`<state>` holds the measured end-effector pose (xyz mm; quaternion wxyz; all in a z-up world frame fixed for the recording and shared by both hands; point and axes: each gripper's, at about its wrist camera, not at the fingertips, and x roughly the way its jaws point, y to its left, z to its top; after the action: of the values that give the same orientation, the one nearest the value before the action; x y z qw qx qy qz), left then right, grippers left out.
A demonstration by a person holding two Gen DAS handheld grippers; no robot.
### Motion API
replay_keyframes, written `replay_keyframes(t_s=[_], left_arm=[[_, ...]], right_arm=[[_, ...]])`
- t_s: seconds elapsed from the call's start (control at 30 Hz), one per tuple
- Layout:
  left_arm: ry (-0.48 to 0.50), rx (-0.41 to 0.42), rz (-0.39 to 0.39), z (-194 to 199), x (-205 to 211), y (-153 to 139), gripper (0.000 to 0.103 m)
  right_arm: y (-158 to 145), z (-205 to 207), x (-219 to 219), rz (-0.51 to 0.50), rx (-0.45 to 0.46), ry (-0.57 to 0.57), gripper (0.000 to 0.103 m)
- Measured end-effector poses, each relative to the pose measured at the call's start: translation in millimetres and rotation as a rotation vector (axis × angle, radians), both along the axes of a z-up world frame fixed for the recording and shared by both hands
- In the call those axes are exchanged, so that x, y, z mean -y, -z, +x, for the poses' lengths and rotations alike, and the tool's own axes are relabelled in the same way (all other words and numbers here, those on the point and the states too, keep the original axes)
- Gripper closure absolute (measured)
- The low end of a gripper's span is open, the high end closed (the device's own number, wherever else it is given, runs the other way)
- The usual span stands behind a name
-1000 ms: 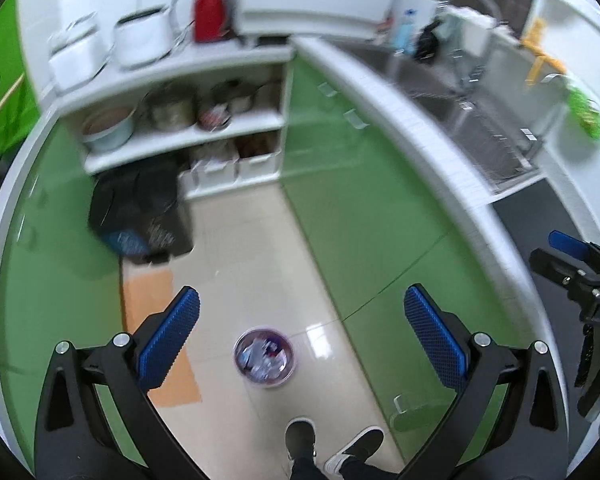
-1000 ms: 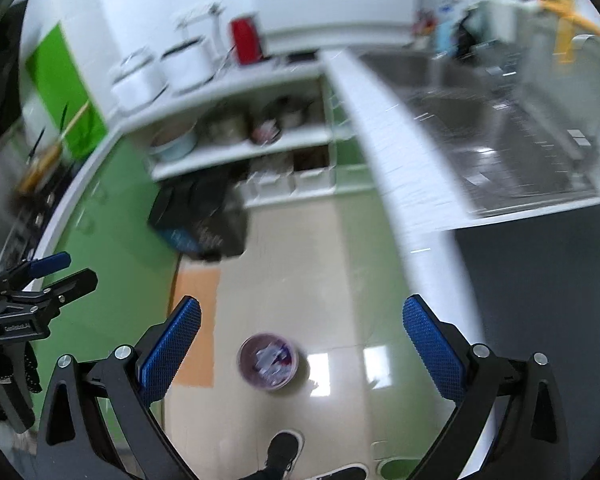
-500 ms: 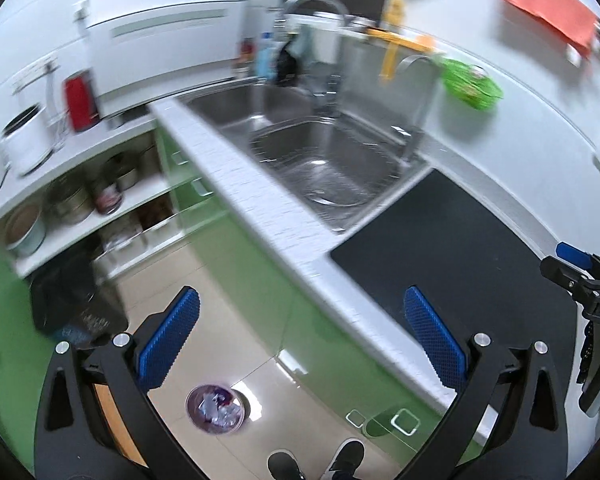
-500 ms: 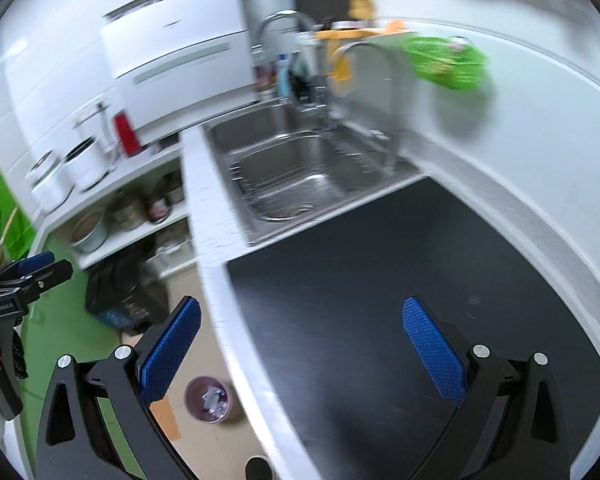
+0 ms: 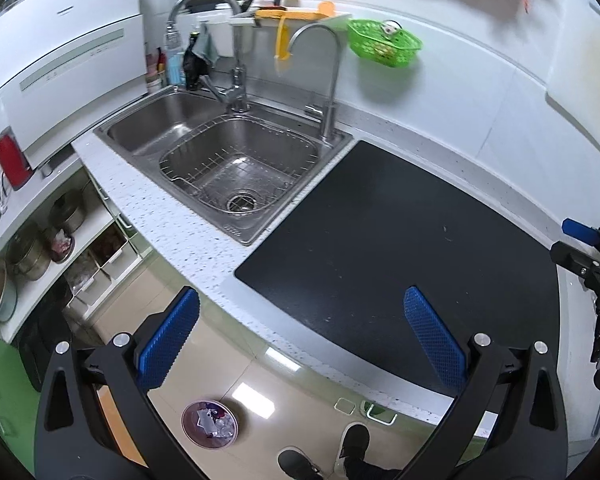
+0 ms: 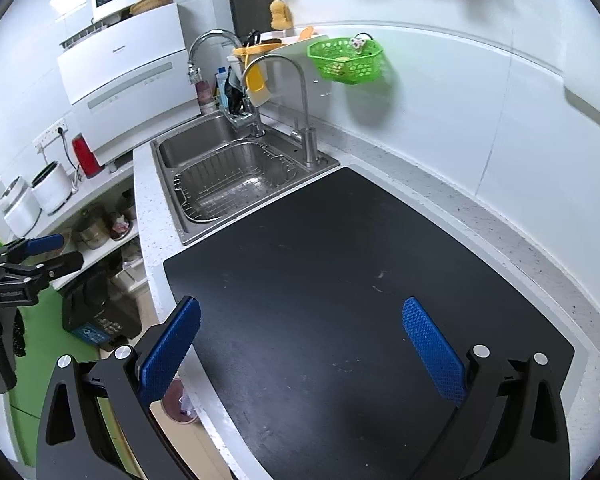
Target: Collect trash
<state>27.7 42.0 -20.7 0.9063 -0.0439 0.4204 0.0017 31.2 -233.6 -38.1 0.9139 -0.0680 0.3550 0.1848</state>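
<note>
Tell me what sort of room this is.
A home kitchen, most likely: a steel double sink with two faucets set in a speckled white counter, and pots on open shelves beside green cabinets.

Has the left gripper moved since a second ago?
Yes. The left gripper has swung up from the floor bin toward the sink and black mat, jaws open.

The white appliance [image 6: 128, 80] left of the sink [image 6: 236, 168] bears small brand lettering, apparently "Panasonic". Other markings there and elsewhere are too small to read.
</note>
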Motion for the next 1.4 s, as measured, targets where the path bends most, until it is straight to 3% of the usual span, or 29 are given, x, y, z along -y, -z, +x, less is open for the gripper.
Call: replay_keyframes(t_s=[0.57,1.4], left_arm=[[0.016,0.013,0.012,3.7,34.4,-7.1,0.003],[-0.005,0.010,0.013,8.1,29.9,-6.1,0.003]], right_arm=[[4.9,0.3,15.0,-0.011,-0.013,-0.011,0.006],[6.7,11.3,10.6,-0.018,-0.024,-0.027,0.006]])
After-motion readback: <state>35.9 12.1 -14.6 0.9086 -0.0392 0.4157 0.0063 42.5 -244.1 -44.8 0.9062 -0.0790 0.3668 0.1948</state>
